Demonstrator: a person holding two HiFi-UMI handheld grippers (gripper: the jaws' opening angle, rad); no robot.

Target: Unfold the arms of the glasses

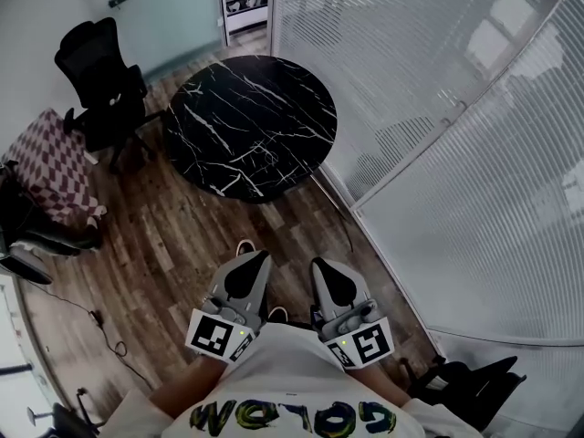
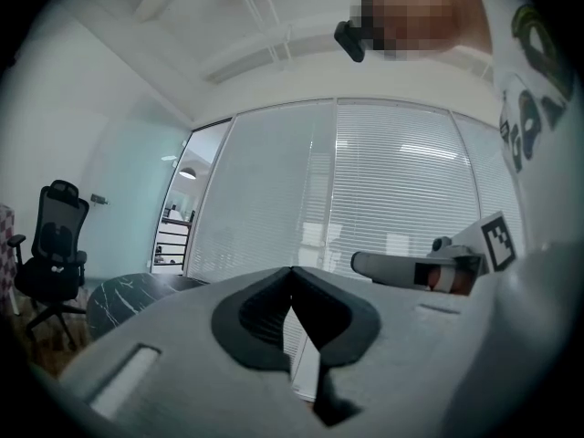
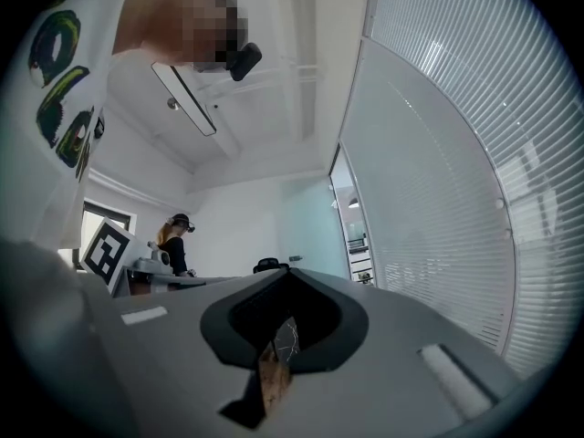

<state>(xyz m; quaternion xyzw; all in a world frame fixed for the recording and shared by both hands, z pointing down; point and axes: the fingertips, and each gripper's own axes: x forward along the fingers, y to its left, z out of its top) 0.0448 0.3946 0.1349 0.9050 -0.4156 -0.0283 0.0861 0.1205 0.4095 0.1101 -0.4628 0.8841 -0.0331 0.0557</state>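
Ahead, black marble table (image 1: 251,126); hand-held grippers (image 1: 254,256) (image 1: 319,265) closed.

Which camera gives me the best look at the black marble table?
Head view: the whole round table shows from above. The left gripper view catches only part of its top, low left; the right gripper view, just a veined sliver.

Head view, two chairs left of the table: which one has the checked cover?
The lower chair, at the picture's left edge: red-and-white check. The office chair above it, nearer the marble table, is plain black.
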